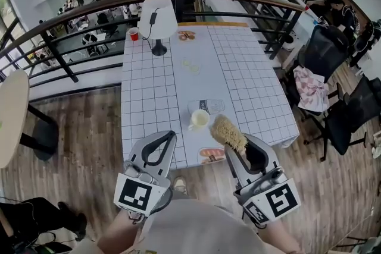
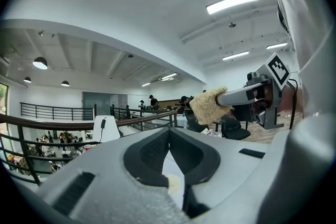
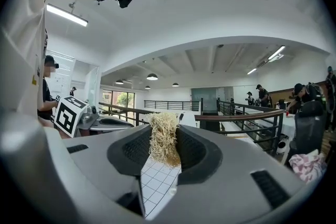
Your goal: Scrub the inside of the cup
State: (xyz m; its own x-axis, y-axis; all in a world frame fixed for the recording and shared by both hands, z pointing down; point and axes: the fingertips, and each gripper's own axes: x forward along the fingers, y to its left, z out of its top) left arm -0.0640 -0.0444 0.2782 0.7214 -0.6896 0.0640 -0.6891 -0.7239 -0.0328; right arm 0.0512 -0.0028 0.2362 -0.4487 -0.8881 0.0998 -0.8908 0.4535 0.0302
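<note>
At the far left edge of the white gridded worktop [image 1: 256,68] a small red cup [image 1: 133,34] sits just beside a white table lamp [image 1: 158,21]. Nearer the person, the left gripper [image 1: 171,136] hovers over the worktop's near edge with its jaws closed tip to tip and nothing between them. In the left gripper view only a sliver of worktop and a pale rim show through the gap below the tips. To its right stands the cream cup [image 1: 199,119], upright on the worktop with its mouth open to the top and a handle on its left side. It is apart from both grippers. A clear container [image 1: 208,106] lies just beyond it. Right of the cup, the scrubbing brush [image 1: 227,132] points its tan fibrous head toward the cup, near it but not inside it. The right gripper [image 1: 241,149] is clenched on the brush, the bristles rising between its jaws. Office chairs [image 1: 324,50] stand on the wooden floor [image 1: 89,128] further right.
</note>
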